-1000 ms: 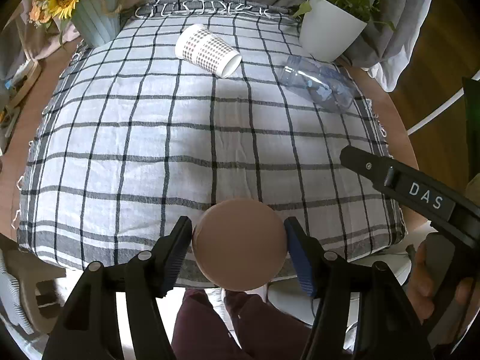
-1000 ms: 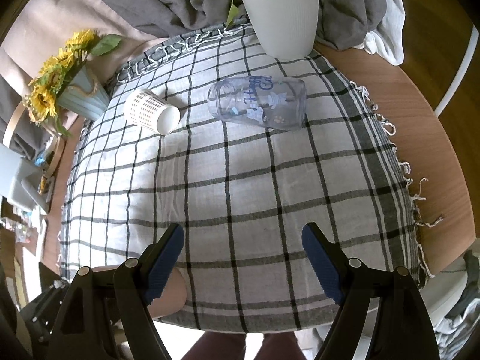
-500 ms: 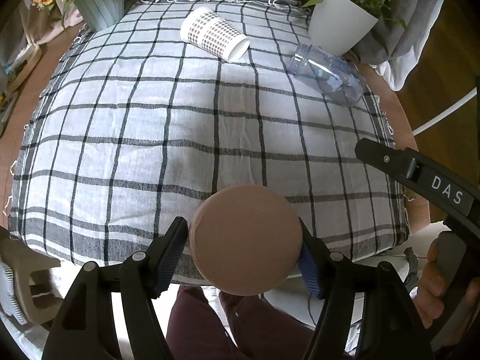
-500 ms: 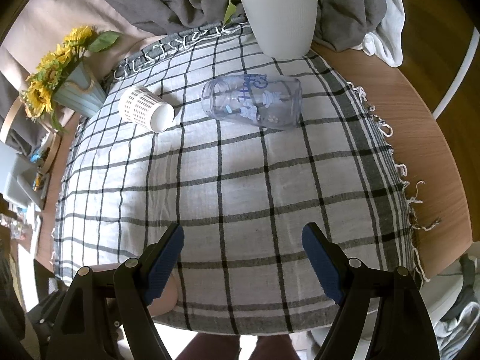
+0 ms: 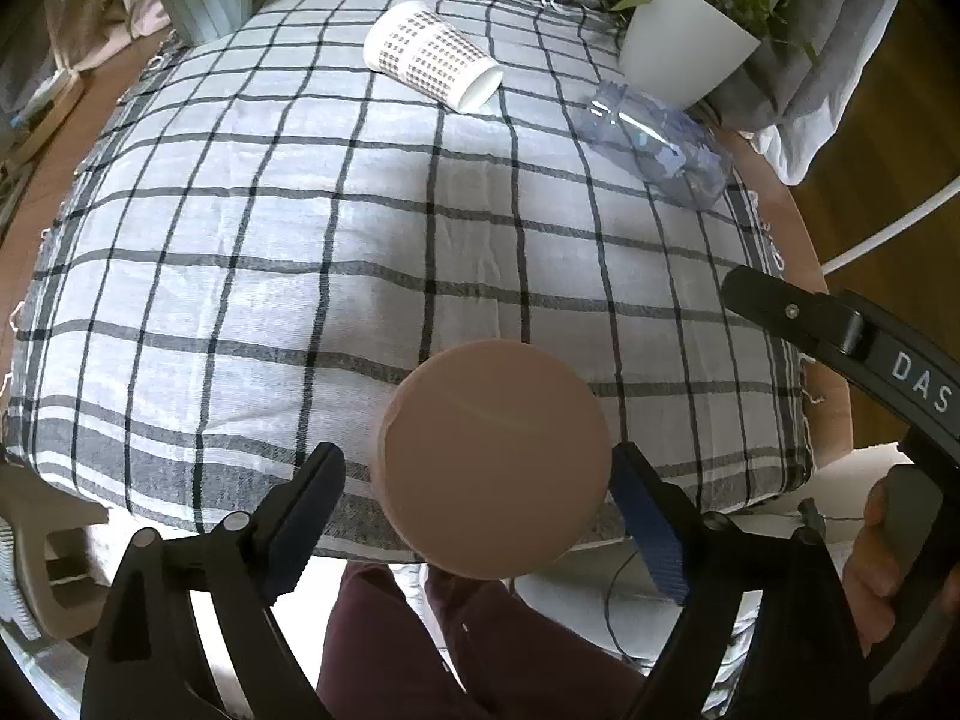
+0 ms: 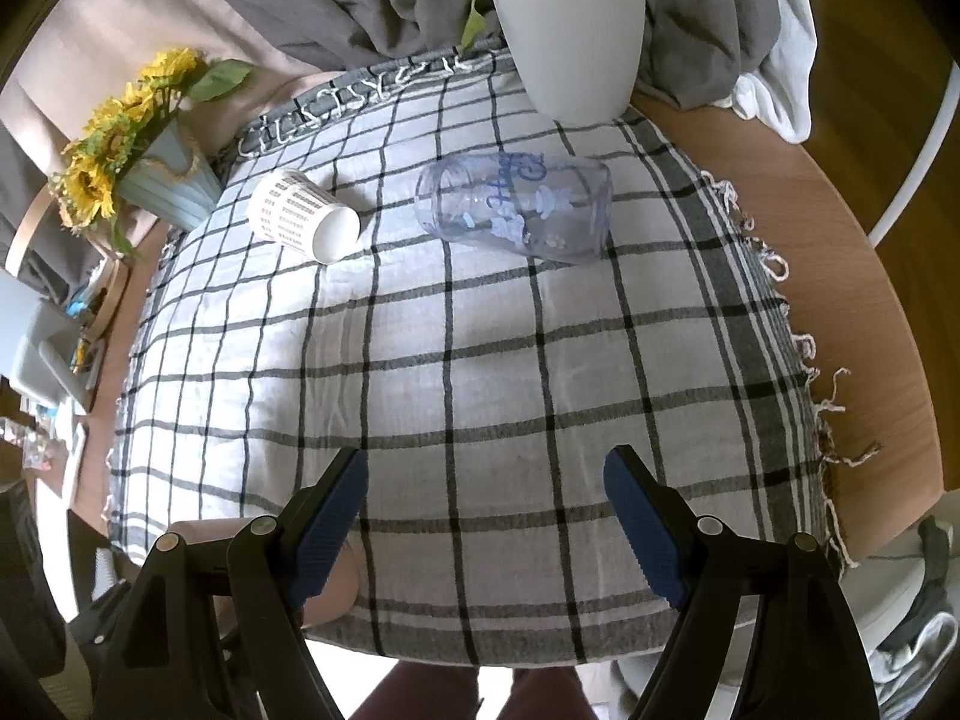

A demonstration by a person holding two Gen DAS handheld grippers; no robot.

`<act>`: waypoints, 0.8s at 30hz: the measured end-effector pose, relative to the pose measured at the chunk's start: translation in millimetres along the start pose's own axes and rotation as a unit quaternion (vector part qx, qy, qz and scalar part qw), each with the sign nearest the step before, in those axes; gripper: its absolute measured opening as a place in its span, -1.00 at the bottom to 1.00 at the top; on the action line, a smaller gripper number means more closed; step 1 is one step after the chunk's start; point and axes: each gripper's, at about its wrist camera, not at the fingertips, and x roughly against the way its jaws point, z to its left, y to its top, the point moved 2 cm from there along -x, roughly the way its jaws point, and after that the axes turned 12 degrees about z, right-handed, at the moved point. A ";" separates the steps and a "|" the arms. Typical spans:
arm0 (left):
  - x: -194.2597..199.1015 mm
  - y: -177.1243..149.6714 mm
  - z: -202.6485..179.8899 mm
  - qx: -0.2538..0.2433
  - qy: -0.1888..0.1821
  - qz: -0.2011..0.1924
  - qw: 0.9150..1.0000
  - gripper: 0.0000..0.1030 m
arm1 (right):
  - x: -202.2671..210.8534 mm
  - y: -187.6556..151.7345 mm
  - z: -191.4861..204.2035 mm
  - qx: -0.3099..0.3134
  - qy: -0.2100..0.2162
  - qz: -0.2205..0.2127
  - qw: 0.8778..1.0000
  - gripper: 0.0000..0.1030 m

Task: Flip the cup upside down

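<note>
A round wooden table [image 6: 840,276] carries a black-and-white checked cloth [image 6: 480,372] that covers most of its top. At the far edge of the cloth stands a white plant pot [image 6: 570,48] with green leaves, and at the far left corner a pale blue vase [image 6: 171,186] of sunflowers. Just in front of the pot a clear plastic bottle [image 6: 516,210] with blue print lies on its side, and to its left, apart from it, a white paper cup [image 6: 300,222] with a dotted pattern also lies on its side, mouth toward the near right. The left gripper [image 5: 480,492] holds a tan cup [image 5: 495,459] at the near edge of the cloth: its flat round base faces the camera, and the two blue-padded fingers [image 5: 648,528] sit against its sides, closed around it. The right gripper [image 6: 486,516] hovers over the near part of the cloth with its jaws spread wide and nothing between them; the tan cup shows low at its left.
</note>
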 end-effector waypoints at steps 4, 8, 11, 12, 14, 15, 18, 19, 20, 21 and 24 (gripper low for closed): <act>4.3 -4.7 2.2 0.002 0.007 -0.007 1.000 0.78 | 7.1 -2.6 2.1 0.005 0.003 -0.007 1.000 0.57; 16.8 -21.1 4.5 -0.008 0.029 -0.023 0.999 0.79 | 18.0 -7.0 4.8 0.011 0.003 -0.020 1.000 0.58; 32.0 -37.2 5.7 -0.026 0.053 -0.047 0.997 0.79 | 29.8 -15.0 9.4 0.014 0.002 -0.032 0.999 0.63; 40.1 -44.5 7.9 -0.027 0.069 -0.064 0.995 0.79 | 34.6 -19.0 11.6 0.015 0.000 -0.037 0.999 0.65; 55.4 -56.3 12.5 -0.025 0.090 -0.101 0.990 0.80 | 44.2 -28.1 16.6 0.018 -0.005 -0.047 0.999 0.66; 62.2 -61.1 14.7 -0.024 0.098 -0.118 0.988 0.82 | 49.1 -33.3 19.5 0.020 -0.007 -0.052 0.998 0.66; 87.8 -80.2 26.5 -0.020 0.115 -0.177 0.977 0.95 | 63.2 -50.7 29.5 0.025 -0.018 -0.068 0.997 0.66; 93.2 -82.7 29.3 -0.019 0.115 -0.188 0.975 0.96 | 69.4 -60.1 34.6 0.027 -0.021 -0.075 0.997 0.66; 102.2 -89.9 33.5 -0.021 0.121 -0.208 0.970 0.98 | 74.4 -68.1 39.3 0.030 -0.023 -0.081 0.996 0.66; 108.3 -96.2 36.1 -0.026 0.127 -0.222 0.966 1.00 | 77.8 -73.7 42.6 0.031 -0.025 -0.085 0.996 0.66; 122.1 -109.4 42.5 -0.040 0.137 -0.244 0.959 1.00 | 91.4 -102.3 58.1 0.035 -0.043 -0.105 0.993 0.66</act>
